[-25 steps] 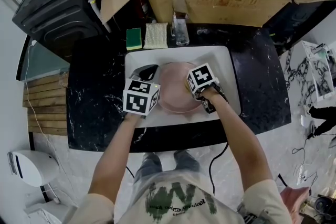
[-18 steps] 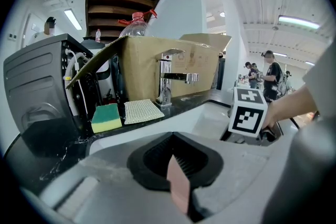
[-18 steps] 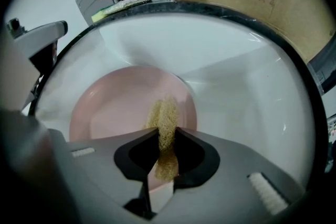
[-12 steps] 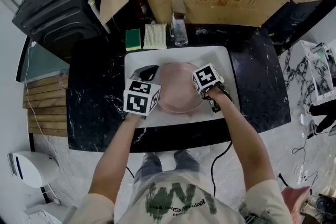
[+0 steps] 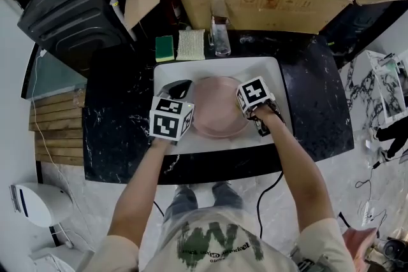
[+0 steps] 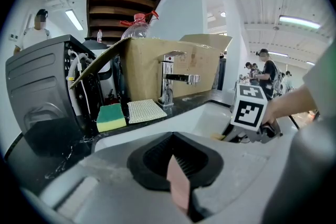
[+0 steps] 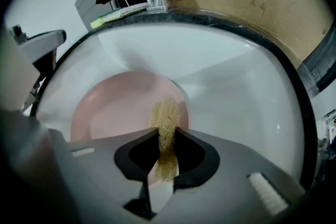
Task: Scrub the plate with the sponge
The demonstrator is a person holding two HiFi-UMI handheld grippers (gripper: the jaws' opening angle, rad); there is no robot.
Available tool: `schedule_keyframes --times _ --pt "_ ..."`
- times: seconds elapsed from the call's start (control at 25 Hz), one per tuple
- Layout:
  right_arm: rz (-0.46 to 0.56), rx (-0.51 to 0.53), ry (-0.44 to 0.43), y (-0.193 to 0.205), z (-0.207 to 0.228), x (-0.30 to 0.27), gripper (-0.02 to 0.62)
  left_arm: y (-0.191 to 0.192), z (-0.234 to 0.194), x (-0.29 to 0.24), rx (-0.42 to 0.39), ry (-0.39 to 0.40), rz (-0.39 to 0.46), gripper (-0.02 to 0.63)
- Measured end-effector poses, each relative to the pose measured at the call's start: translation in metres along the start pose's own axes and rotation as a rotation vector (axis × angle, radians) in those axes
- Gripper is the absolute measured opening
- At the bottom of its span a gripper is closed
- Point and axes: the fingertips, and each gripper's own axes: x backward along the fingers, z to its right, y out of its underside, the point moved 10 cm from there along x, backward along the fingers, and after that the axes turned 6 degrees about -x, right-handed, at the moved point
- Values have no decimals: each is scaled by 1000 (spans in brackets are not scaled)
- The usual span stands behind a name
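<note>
A pink plate (image 5: 213, 105) lies in the white sink (image 5: 273, 76). My left gripper (image 5: 180, 88) is at the plate's left rim, shut on the pink edge (image 6: 179, 187) that shows between its jaws. My right gripper (image 5: 241, 109) is over the plate's right side, shut on a yellowish mesh sponge (image 7: 165, 122). In the right gripper view the sponge hangs down against the plate (image 7: 113, 107) near its right rim. The right gripper's marker cube (image 6: 250, 107) also appears in the left gripper view.
On the black counter behind the sink lie a green-and-yellow sponge (image 5: 164, 47) and a pale mesh cloth (image 5: 189, 43), beside the chrome faucet (image 5: 220, 34). An open cardboard box (image 5: 274, 0) stands behind them. A black appliance (image 5: 70, 16) is at the back left.
My right gripper has slid a little to the right with the sponge, toward the plate's right rim. The left gripper and plate stay put.
</note>
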Motion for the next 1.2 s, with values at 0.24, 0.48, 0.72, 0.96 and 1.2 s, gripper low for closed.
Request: schedule_keyframes --times 0.24,0.48,0.72,0.96,1.2 --pt "62 -15 -69 -15 -18 10 63 2 -3 3 5 -8 0 3" --pt "82 16 -123 -28 -44 13 63 3 -7 8 7 -22 -1 3" --pt "94 28 -202 -36 -72 11 62 7 -12 15 9 -33 0 3" --pt "85 15 -280 -40 -99 4 63 7 -16 21 12 -40 3 2" --pt "60 -19 -356 -39 -122 -5 61 8 -18 25 18 -43 3 3"
